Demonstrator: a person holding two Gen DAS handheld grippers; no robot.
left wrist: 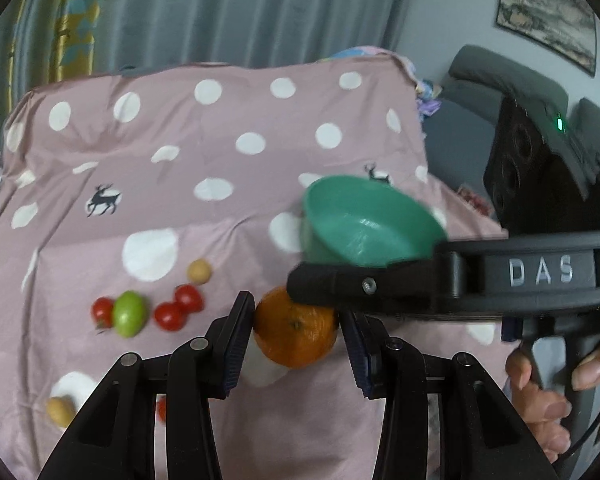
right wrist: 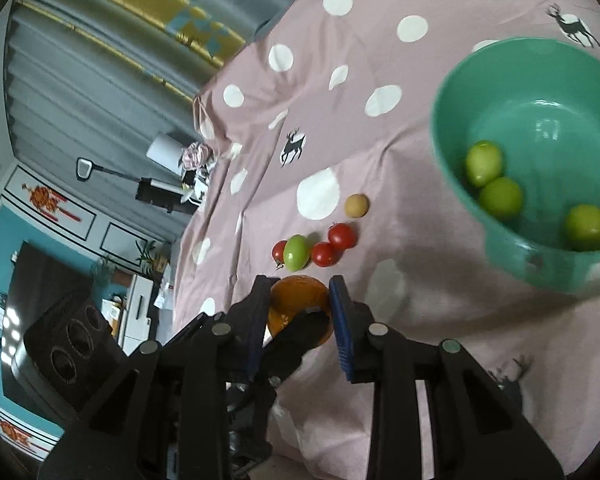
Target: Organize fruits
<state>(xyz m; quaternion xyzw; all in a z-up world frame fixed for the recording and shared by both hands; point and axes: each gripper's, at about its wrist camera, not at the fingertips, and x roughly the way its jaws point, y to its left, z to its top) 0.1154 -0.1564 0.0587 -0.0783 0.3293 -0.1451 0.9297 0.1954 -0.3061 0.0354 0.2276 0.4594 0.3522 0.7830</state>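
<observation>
Orange (left wrist: pixel 296 326) betw. left hand-held gripper (left wrist: pixel 296 344) pads

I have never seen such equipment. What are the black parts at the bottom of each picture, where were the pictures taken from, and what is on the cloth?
A person holds a two-finger tool in each hand, each carrying a camera looking along its fingers. One picture is from the left tool, the other from the right tool. The left tool seems to grip the orange; the right tool's fingers also flank it. On the dotted cloth lie tomatoes and a green bowl holding three green fruits.
</observation>
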